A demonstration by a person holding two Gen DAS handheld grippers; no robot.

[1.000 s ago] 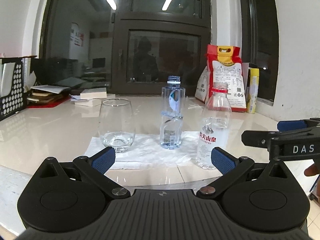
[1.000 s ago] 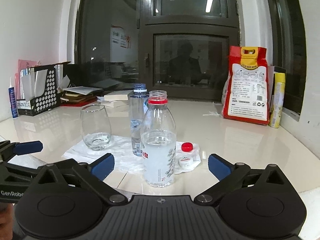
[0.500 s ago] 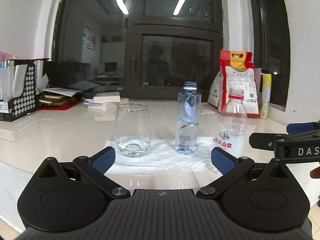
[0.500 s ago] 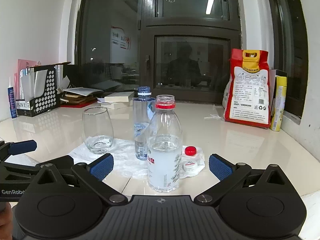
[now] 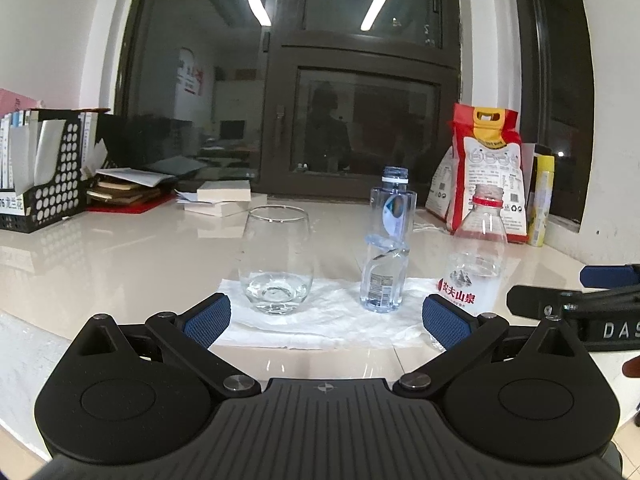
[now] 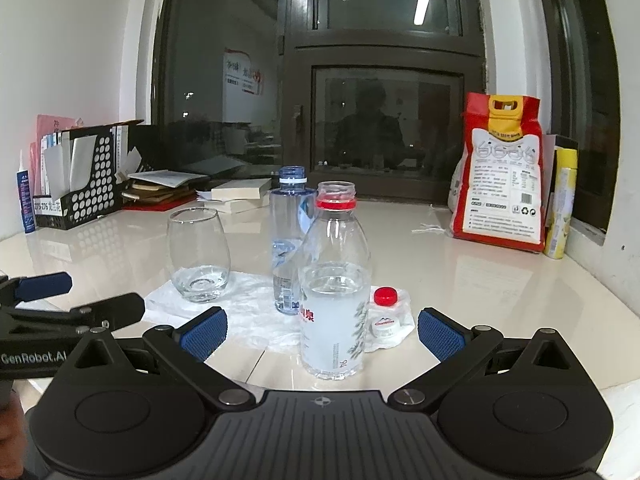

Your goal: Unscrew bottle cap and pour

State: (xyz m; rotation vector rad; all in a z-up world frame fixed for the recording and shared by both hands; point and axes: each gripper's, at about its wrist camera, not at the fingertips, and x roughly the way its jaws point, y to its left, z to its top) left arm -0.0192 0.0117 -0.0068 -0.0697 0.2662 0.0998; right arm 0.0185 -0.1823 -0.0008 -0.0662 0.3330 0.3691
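Both grippers hover wide open and empty at the table's near edge. The left gripper [image 5: 326, 316] faces a stemless glass [image 5: 275, 259] holding a little water. The right gripper [image 6: 322, 332] frames an uncapped water bottle [image 6: 334, 300], its red cap [image 6: 385, 295] lying just beside it on white paper [image 6: 248, 312].

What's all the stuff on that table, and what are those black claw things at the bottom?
Glass: 1, clear, on the paper, left.
Blue bottle: 1, uncapped, centre.
Red-ring bottle: 1, clear, uncapped, nearest.
Caps: 2, red and white, right of the bottles.
Paper: white, crumpled, under the glass.
Bag: 1, red and white, back right.
Yellow can: 1, beside the bag.
File rack: 1, black, far left.
Books: stacked by the window.
Left gripper: black, blue pads, open.
Right gripper: same, open.
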